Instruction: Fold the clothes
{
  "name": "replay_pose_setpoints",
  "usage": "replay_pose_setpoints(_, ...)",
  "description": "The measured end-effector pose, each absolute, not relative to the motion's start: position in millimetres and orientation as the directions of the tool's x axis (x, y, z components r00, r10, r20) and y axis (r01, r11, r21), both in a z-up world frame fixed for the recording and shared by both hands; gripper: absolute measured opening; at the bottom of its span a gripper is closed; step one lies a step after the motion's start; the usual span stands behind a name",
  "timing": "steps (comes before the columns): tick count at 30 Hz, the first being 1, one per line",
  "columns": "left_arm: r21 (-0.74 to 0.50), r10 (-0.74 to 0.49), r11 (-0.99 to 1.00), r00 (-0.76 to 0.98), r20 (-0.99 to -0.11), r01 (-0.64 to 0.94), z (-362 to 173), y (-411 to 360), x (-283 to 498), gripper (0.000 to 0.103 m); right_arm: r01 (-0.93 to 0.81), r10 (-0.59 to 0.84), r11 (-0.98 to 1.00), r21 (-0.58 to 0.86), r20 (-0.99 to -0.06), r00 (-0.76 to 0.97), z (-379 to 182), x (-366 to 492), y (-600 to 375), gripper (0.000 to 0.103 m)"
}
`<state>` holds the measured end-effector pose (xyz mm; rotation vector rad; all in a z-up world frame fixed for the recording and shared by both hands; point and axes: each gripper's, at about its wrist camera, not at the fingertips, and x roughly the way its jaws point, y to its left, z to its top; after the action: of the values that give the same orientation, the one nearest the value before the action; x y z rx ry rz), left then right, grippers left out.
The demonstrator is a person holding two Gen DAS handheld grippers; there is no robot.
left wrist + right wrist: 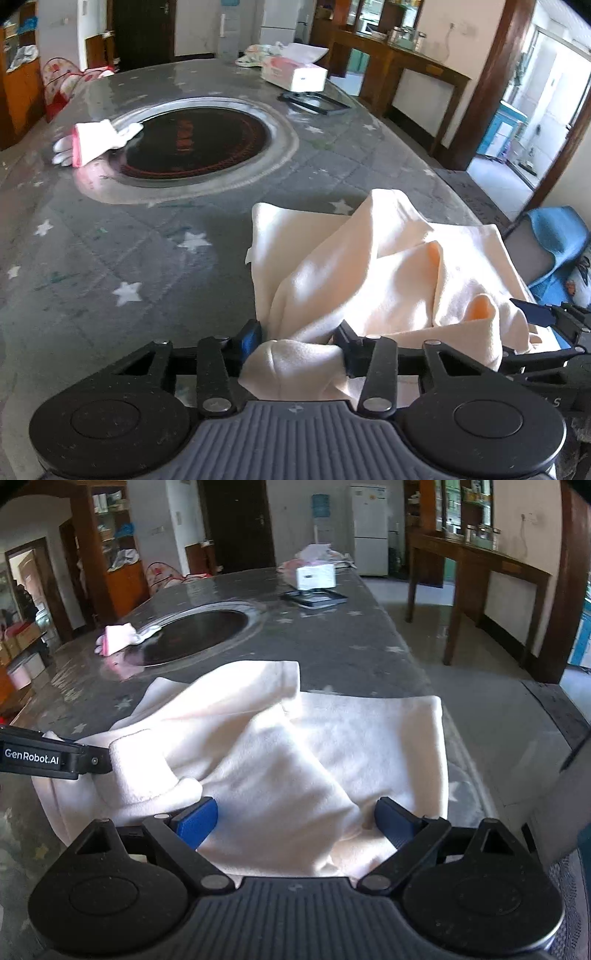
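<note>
Cream garment (258,746) at table (92,240) edge, left hand-held gripper (299,341) pinching it, right (291,821) agape

Cream garment (280,746): near hem hidden behind right gripper (295,821) body. Left gripper (297,341): pad faces buried in bunched cloth, contact unseen. White box (316,576) print too small to read. Blue chair (554,240) cut by frame edge.

Counting what I see on the surface (110,229)

One cream garment (369,266) at five o'clock, one glove (92,142) at ten, one tissue box (295,75) and one dark tray (314,103) at one.
</note>
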<state>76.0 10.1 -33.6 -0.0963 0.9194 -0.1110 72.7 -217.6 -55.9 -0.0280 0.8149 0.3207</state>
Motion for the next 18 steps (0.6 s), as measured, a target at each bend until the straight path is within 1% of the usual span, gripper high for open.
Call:
replay_pose_setpoints(4,-0.094,-0.103,0.994,0.609,-0.786,0.047,-31,14,69,0.048,-0.311,0.284,0.945,0.100,-0.722,0.631,-55,74,-210,0.095)
replay_pose_setpoints(12,-0.026,-0.053,0.998,0.632,-0.773,0.052,-27,9,56,0.050,-0.306,0.258,0.950,0.067,-0.724,0.640,-48,65,-213,0.095)
replay_pose_setpoints(16,-0.017,-0.037,0.999,0.640,-0.767,0.038,-25,10,50,0.058,-0.298,0.256,0.952,0.067,-0.710,0.656,-40,57,-220,0.095)
replay_pose_setpoints(17,-0.016,-0.032,0.999,0.641,-0.767,0.030,-24,10,48,0.063,-0.298,0.258,0.952,0.070,-0.707,0.658,-37,55,-221,0.095)
replay_pose_setpoints(18,-0.017,-0.026,1.000,0.642,-0.766,0.020,-23,11,47,0.065,-0.298,0.261,0.952,0.074,-0.705,0.659,-35,53,-222,0.095)
